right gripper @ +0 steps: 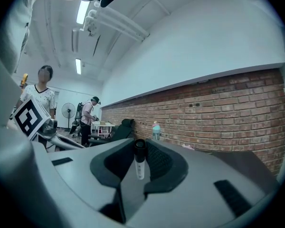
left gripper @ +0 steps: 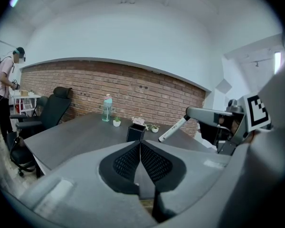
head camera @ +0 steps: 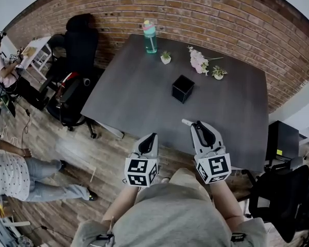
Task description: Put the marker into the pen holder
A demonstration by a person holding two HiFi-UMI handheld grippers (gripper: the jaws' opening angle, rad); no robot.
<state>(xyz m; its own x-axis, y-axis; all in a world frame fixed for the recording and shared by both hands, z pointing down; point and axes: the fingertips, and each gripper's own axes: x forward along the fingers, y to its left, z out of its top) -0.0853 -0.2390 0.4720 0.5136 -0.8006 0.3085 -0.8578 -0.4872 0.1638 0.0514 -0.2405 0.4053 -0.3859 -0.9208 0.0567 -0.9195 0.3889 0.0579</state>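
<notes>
**Inspector:** Currently, what does your right gripper (head camera: 200,125) hold?

**Operator:** I see it clamped on the white-barrelled marker (right gripper: 139,163), which sticks out to the left over the near edge of the dark grey table (head camera: 129,86).

**Inspector:** And the left gripper (left gripper: 140,144)?

**Operator:** Jaws together, nothing between them. The black square pen holder (head camera: 182,88) stands mid-table, farther off, well apart from the marker.

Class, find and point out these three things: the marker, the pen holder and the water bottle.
marker (right gripper: 139,167): right gripper view, on its white barrel.
pen holder (head camera: 179,93): head view, on its near wall.
water bottle (head camera: 150,41): head view, on its clear body.
</notes>
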